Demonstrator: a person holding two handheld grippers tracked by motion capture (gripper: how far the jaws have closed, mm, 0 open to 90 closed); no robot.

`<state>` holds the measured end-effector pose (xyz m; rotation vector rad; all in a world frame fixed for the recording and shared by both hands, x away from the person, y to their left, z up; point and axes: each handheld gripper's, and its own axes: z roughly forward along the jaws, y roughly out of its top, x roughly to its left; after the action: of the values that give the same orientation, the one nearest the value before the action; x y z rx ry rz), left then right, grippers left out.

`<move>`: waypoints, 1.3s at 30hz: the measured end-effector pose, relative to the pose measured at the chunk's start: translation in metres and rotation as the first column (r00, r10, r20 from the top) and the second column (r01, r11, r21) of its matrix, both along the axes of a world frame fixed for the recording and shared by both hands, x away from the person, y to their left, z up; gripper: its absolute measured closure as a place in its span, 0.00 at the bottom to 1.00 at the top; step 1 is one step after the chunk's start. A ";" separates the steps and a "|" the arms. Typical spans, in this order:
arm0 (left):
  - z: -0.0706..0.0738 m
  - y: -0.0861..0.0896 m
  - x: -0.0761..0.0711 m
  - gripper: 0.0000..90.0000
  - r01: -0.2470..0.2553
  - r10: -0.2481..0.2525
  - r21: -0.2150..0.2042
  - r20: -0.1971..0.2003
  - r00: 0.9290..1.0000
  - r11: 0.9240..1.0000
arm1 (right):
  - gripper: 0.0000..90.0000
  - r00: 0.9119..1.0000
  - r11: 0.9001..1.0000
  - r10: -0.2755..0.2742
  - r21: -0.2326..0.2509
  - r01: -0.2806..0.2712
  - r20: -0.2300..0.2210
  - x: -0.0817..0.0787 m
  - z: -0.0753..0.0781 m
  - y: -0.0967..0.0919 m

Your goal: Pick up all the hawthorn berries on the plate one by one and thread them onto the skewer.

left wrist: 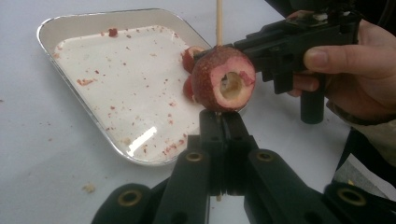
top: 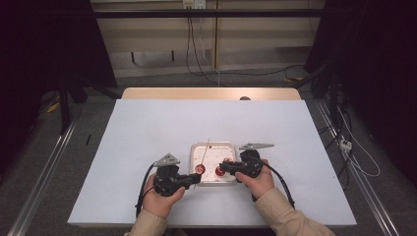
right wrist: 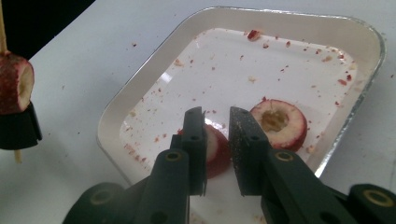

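Skewering cored red fruit over the tray

Our left gripper (left wrist: 219, 126) has its jaws together, clamped on the wooden skewer (left wrist: 218, 21), which carries one cored fruit (left wrist: 224, 79) just above the jaws. Our right gripper (right wrist: 217, 140) has its jaws slightly apart over a fruit piece (right wrist: 217, 149) in the tray (right wrist: 299, 21), beside another fruit piece (right wrist: 280, 123)

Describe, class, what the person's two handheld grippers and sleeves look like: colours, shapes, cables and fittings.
Both the left gripper and right gripper are black, pistol-shaped tools with two flat jaws on linked bars joined by brass-coloured rivets. Each carries a grey three-cornered plate on top and trails a black cable. The person wears beige long sleeves.
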<state>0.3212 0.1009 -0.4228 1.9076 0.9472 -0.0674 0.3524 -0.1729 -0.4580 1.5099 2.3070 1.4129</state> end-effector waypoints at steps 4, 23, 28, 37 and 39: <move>-0.001 0.001 0.001 1.00 -0.002 0.002 0.001 -0.003 1.000 1.000 | 0.87 0.999 0.999 0.035 -0.013 -0.035 0.001 -0.008 0.004 -0.003; 0.001 0.001 0.000 0.99 0.002 -0.002 0.001 -0.005 1.000 1.000 | 0.72 0.995 0.995 0.099 -0.004 -0.099 0.023 -0.004 -0.001 0.005; 0.000 0.000 0.000 1.00 0.004 -0.004 0.002 -0.004 1.000 1.000 | 0.72 0.994 0.995 0.105 0.005 -0.104 -0.015 -0.005 -0.002 0.003; 0.001 0.000 -0.001 1.00 0.007 -0.007 0.003 -0.003 1.000 1.000 | 0.77 0.992 0.992 0.117 0.049 -0.114 -0.043 -0.007 -0.004 0.005; 0.000 0.000 -0.001 0.99 0.006 -0.006 0.002 -0.007 1.000 1.000 | 0.78 0.992 0.992 0.116 0.049 -0.114 -0.046 -0.007 -0.003 0.004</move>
<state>0.3205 0.1012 -0.4223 1.9129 0.9466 -0.0764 0.3453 -0.1684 -0.4612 1.4616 2.4437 1.4819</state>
